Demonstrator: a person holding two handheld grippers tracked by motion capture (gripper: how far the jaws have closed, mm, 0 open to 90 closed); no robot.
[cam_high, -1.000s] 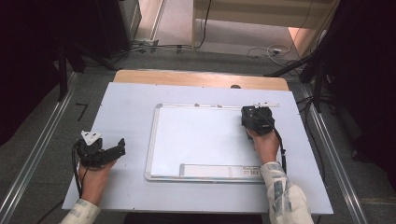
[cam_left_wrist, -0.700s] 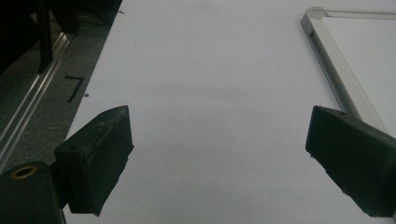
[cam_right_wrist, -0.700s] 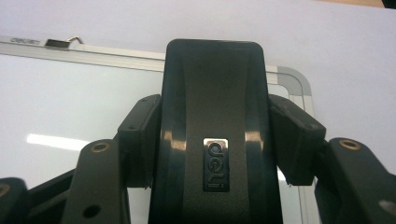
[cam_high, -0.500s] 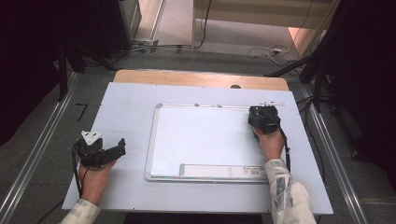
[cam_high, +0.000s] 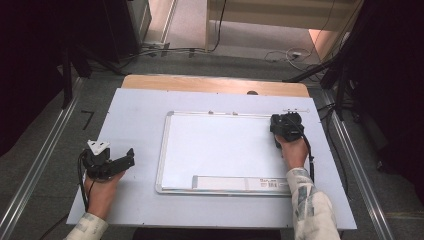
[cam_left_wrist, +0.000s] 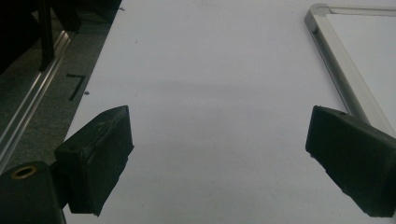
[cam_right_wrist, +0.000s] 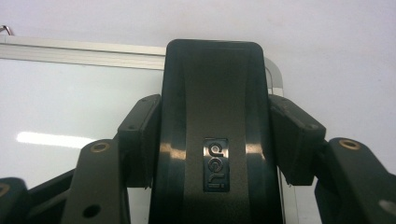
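table: pale blue-white table top (cam_high: 135, 115), wooden strip along its far edge, grey floor around it
whiteboard: whiteboard (cam_high: 220, 147) lies flat at the middle of the table, silver frame, blank surface; long label strip along its near edge; the left tool's view shows its far left corner (cam_left_wrist: 322, 18)
left tool: left tool (cam_high: 117, 162) held low over the table near the left edge, left of the whiteboard and apart from it; grey three-cornered plate on top, cable trailing toward the person
left tool state: jaws spread wide, nothing between them, only bare table top (cam_left_wrist: 215, 121) showing in the gap
left hand: left hand (cam_high: 100, 190) grips the tool from the near side, patterned sleeve at the near edge
right tool: right tool (cam_high: 285, 125) at the far right corner of the whiteboard, over its right frame edge
right tool state: jaws closed against both sides of a black eraser (cam_right_wrist: 215, 135); pads (cam_right_wrist: 140, 135) touch its flanks
eraser: black block with a small logo plate on top, rounded far end, sits on the whiteboard surface right by the far right frame corner (cam_right_wrist: 275, 79); in the high view it is mostly hidden under the tool
right hand: right hand (cam_high: 292, 150) behind the tool, forearm in a patterned sleeve coming from the near right
surroundings: cables on the floor beyond the table, metal rails on both sides, dark curtains left and right
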